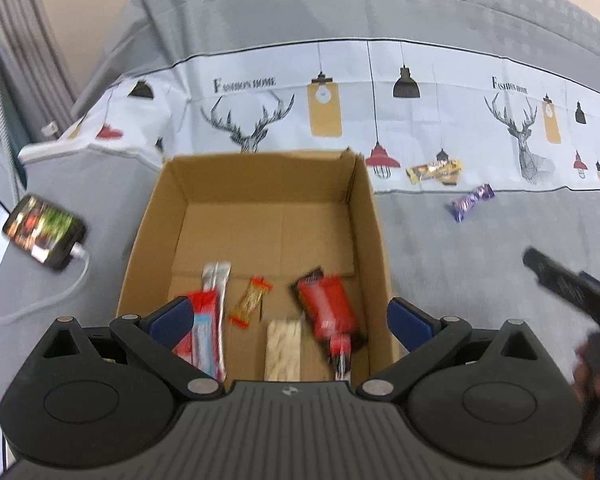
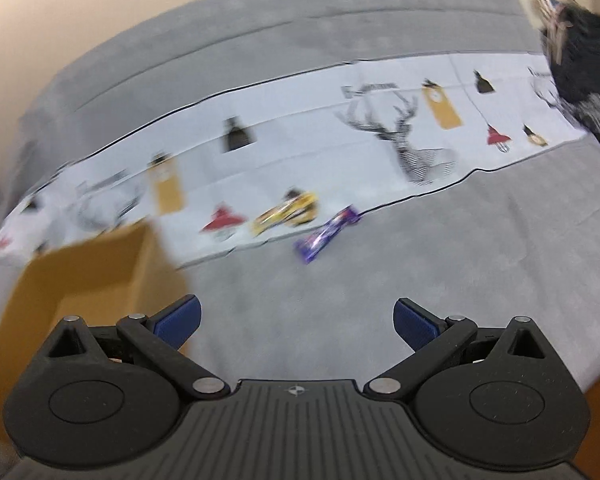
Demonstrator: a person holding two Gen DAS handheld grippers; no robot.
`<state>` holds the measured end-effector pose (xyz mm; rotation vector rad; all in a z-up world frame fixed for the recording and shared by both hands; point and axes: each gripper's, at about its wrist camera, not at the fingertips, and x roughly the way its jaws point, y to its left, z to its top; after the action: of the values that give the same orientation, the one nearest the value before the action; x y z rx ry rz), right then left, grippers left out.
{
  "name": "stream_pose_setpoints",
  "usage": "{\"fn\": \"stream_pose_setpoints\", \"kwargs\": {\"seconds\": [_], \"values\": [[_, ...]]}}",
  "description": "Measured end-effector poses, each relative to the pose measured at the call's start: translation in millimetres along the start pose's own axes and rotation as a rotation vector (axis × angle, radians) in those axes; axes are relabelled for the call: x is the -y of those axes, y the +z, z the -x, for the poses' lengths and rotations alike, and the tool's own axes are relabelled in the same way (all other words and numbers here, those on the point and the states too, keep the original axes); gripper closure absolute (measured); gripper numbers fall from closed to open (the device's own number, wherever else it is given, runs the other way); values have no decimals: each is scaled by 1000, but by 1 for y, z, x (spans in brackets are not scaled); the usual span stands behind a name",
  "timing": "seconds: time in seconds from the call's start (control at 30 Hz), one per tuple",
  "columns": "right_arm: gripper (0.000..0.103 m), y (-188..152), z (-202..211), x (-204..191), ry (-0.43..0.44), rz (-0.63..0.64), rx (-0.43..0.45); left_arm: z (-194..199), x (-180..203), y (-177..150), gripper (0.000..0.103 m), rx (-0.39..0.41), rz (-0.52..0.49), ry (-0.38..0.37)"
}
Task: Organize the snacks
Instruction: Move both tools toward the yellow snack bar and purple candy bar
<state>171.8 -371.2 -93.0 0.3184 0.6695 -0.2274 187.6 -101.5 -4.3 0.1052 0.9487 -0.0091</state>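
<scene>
The left gripper point(image 1: 288, 320) hangs over the open brown cardboard box point(image 1: 364, 216), its blue-padded jaws spread wide and empty. Inside the box lie a red-and-silver wrapped bar point(image 1: 210, 320), a small orange-ended candy point(image 1: 251, 300), a pale cream wafer pack point(image 1: 284, 350) and a red-and-black snack packet point(image 1: 328, 310). The right gripper point(image 2: 296, 320) is also wide apart and empty above the grey fabric surface point(image 2: 440, 264), just right of the box. Ahead of it, a purple wrapped candy bar point(image 2: 326, 234) lies beside a yellow-and-black snack bar point(image 2: 286, 214) on the printed deer-pattern cloth point(image 2: 380, 92). A black smartphone point(image 1: 44, 232) lies left of the box.
</scene>
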Motion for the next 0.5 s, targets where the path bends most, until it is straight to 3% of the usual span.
{"fn": "stream_pose_setpoints", "kwargs": {"seconds": [0.3,0.43,0.5], "values": [[1,39,-205,10,-126,-40,-92,-67,41,69,0,-27,-64,0],[1,40,-267,13,-147,-49,-141,-99,61,99,0,-3,-90,-5],[4,38,-279,16,-187,-2,-124,-115,79,115,0,8,-127,-23]]}}
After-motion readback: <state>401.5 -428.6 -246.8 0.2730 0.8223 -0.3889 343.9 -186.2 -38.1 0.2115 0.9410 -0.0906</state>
